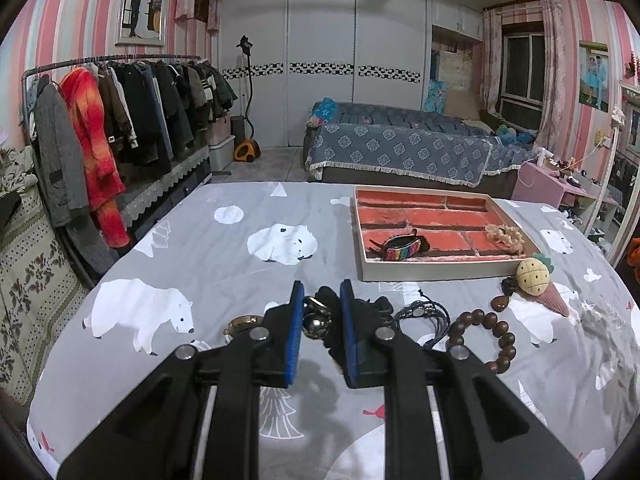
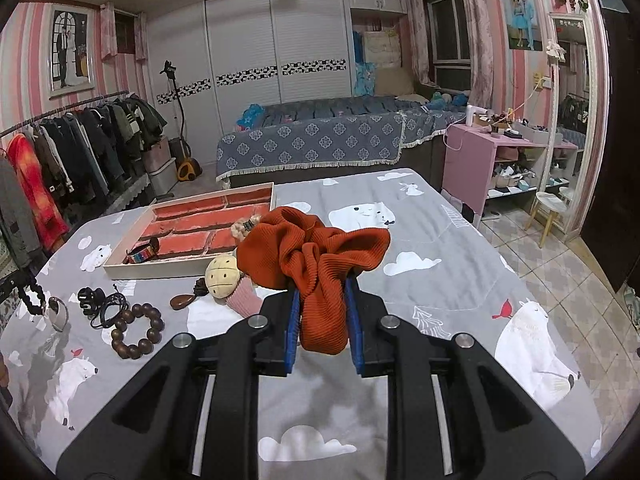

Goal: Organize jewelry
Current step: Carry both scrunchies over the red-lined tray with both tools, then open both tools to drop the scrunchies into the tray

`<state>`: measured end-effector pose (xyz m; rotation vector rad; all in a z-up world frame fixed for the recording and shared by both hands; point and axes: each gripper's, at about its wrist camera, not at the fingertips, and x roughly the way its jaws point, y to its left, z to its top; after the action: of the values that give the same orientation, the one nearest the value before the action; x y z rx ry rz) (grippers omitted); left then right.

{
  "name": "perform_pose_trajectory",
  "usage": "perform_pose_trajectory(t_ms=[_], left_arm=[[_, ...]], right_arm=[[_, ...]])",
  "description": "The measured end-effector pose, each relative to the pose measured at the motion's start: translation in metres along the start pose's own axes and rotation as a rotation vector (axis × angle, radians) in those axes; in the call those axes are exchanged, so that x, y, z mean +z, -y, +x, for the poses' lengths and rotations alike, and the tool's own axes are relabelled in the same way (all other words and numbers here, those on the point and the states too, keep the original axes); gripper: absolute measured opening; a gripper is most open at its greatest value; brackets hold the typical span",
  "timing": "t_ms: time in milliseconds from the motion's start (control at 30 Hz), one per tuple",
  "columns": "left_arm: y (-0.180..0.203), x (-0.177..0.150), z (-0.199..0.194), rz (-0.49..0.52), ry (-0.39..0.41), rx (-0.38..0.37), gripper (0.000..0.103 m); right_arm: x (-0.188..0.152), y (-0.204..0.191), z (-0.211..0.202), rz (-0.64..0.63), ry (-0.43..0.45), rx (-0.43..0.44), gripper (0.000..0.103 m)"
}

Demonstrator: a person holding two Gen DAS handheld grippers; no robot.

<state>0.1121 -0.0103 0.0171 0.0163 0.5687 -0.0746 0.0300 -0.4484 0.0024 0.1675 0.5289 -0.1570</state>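
Note:
A brick-patterned tray lies on the bed with a rainbow band and a beige scrunchie in it. My left gripper is low over the sheet, jaws a little apart around a black item with metal bells; whether it grips is unclear. My right gripper is shut on an orange scrunchie held above the bed. A wooden bead bracelet, black cords and a pineapple ice-cream plush lie in front of the tray.
A brown teardrop piece and a gold-rimmed ring lie on the sheet. A black bead strand and a silver oval are at the left edge. A clothes rack stands left, a pink shelf right.

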Motion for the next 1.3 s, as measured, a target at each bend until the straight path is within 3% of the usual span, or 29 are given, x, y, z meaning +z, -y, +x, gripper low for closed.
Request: perform_pose_trajectory(t_ms=[400, 600, 800, 967, 1133, 1300], left_arm=[[0.014, 0.019, 0.016, 0.022, 0.009, -0.017, 0.018], [0.036, 0.045, 0.039, 0.041, 0.024, -0.082, 0.018], [0.059, 0.081, 0.087, 0.028, -0.004, -0.131, 0.018], [0.084, 0.101, 0.136, 0.036, -0.019, -0.15, 0.018], [0.101, 0.102, 0.183, 0.042, -0.056, -0.178, 0.018], [0.114, 0.086, 0.227, 0.092, -0.122, -0.158, 0.019]], right_arm=[[0.01, -0.008, 0.012, -0.011, -0.01, 0.018, 0.021], [0.026, -0.031, 0.038, -0.034, -0.017, 0.06, 0.021], [0.049, -0.063, 0.091, -0.041, -0.064, 0.16, 0.021], [0.063, -0.095, 0.14, -0.081, -0.105, 0.191, 0.022], [0.068, -0.115, 0.194, -0.098, -0.156, 0.192, 0.022], [0.062, -0.122, 0.236, -0.132, -0.233, 0.162, 0.026]])
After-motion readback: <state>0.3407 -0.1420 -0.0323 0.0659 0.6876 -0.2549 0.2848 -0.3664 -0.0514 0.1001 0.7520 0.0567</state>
